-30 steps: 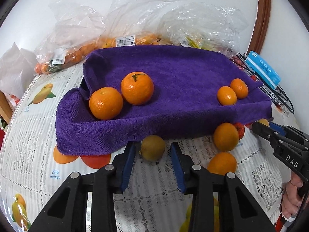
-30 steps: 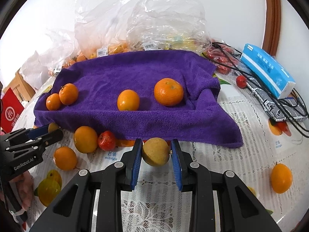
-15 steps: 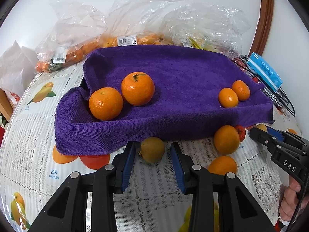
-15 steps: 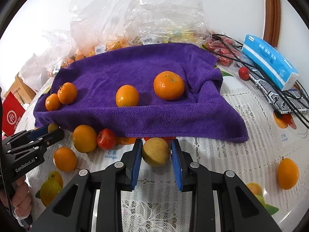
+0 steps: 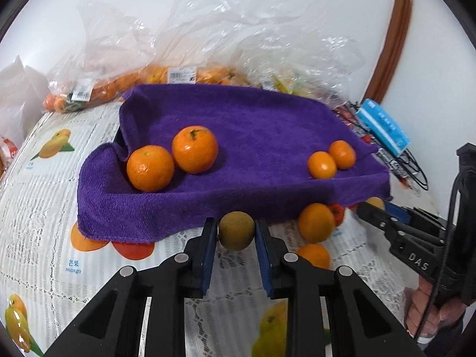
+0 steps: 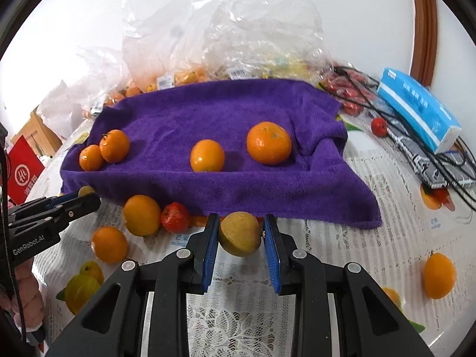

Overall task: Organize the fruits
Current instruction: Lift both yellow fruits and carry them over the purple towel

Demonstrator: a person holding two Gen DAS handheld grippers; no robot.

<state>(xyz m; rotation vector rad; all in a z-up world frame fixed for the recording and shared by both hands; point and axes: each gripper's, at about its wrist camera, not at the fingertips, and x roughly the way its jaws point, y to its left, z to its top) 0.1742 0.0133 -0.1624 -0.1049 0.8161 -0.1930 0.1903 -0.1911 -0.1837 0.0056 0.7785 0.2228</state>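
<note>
Each gripper, left gripper [image 5: 235,232] and right gripper [image 6: 240,235], has its jaws clamped across the middle of a small yellow-brown fruit [image 5: 236,231], which looks firm, light, round and apt to roll.

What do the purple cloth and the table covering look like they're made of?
The purple cloth looks like soft terry or microfibre towelling: matte, fuzzy pile, draping in folds. The table covering appears to be white lace over a printed, probably plastic sheet: openwork pattern, fruit pictures showing through.
</note>
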